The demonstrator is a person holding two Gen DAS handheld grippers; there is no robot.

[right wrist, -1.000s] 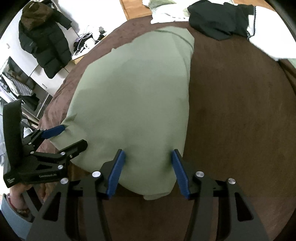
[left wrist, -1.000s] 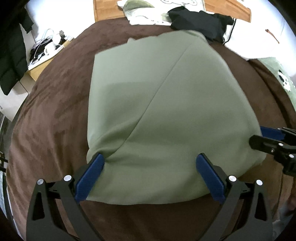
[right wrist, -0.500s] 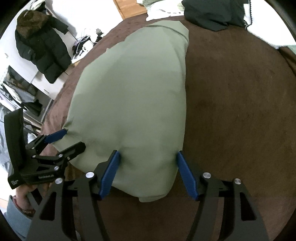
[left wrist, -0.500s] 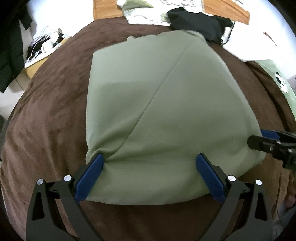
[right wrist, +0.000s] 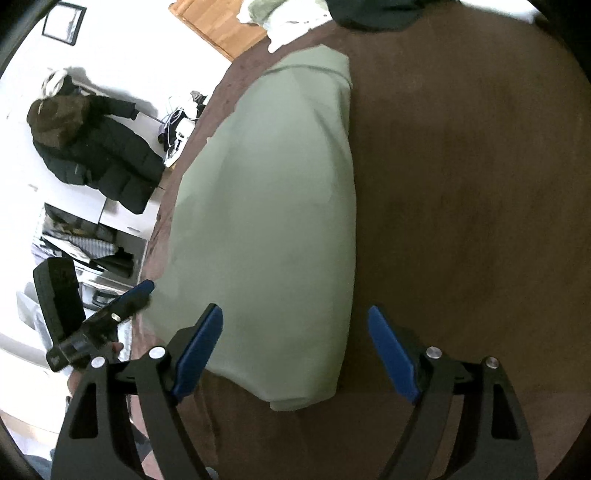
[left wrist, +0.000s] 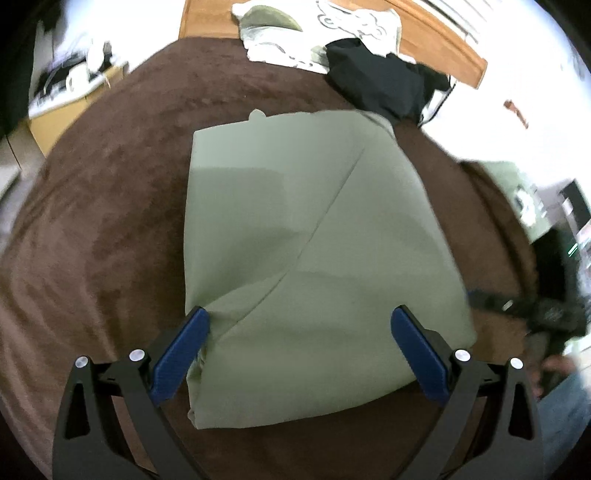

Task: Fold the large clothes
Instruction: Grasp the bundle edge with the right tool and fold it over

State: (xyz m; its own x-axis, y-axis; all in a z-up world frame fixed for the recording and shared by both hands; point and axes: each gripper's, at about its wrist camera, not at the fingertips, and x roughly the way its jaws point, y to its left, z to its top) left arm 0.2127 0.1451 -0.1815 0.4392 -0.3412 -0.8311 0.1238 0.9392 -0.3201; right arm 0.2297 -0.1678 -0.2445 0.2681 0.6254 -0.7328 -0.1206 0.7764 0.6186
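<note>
A sage-green garment (left wrist: 306, 251) lies folded into a rough rectangle on the brown bed cover (left wrist: 92, 240); a diagonal fold line crosses it. It also shows in the right wrist view (right wrist: 273, 229). My left gripper (left wrist: 301, 332) is open and empty, hovering over the garment's near edge. My right gripper (right wrist: 295, 332) is open and empty, above the garment's near right corner. The left gripper (right wrist: 122, 306) shows at the garment's left edge in the right wrist view; the right gripper (left wrist: 517, 306) shows blurred at the garment's right edge in the left wrist view.
A black garment (left wrist: 380, 85) and white printed clothes (left wrist: 321, 33) lie at the bed's far end by a wooden headboard (left wrist: 443, 44). A black coat (right wrist: 92, 147) hangs on the left wall above shelves. A side table with cables (left wrist: 70, 85) stands at the far left.
Both grippers have pulled back and up from the garment, which now lies released on the bed. The right gripper's jaws have opened wider.
</note>
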